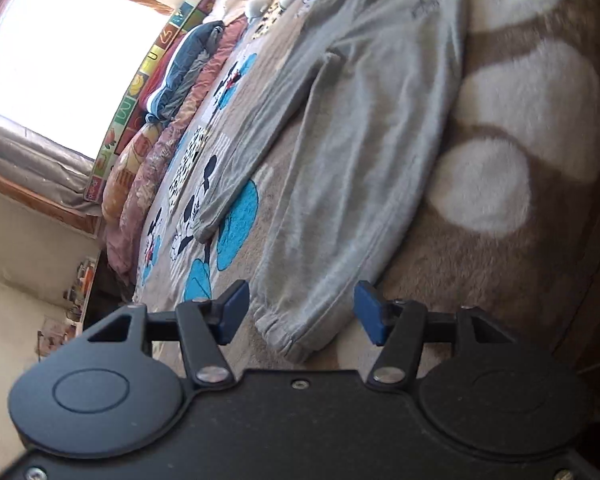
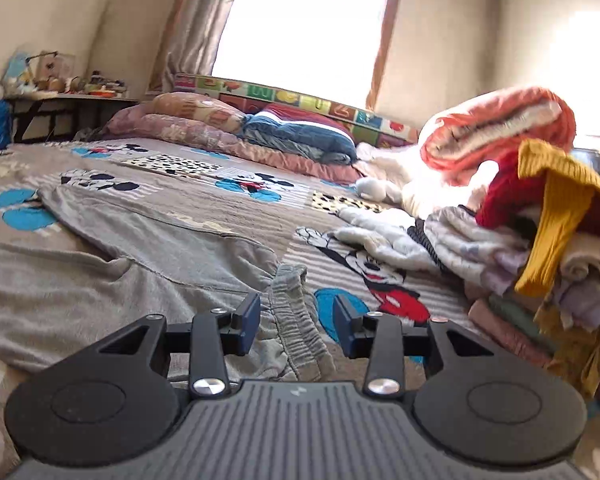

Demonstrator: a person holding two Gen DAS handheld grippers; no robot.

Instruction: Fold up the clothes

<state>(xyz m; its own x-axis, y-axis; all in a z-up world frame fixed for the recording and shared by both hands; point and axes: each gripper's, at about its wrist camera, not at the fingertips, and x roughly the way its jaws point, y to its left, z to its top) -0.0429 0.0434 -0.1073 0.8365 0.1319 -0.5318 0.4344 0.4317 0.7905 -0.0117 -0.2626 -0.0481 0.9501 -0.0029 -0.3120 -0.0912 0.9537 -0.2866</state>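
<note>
Grey sweatpants lie spread flat on a cartoon-print blanket. In the left wrist view one elastic leg cuff sits between the blue pads of my left gripper, which is open and just above it. The other leg runs off to the left. In the right wrist view the gathered waistband of the sweatpants lies between the pads of my right gripper, which is open over the blanket.
A heap of mixed clothes with a yellow knit and red piece stands at the right. Pillows and a folded blue quilt line the far edge under a window. A cluttered shelf stands far left.
</note>
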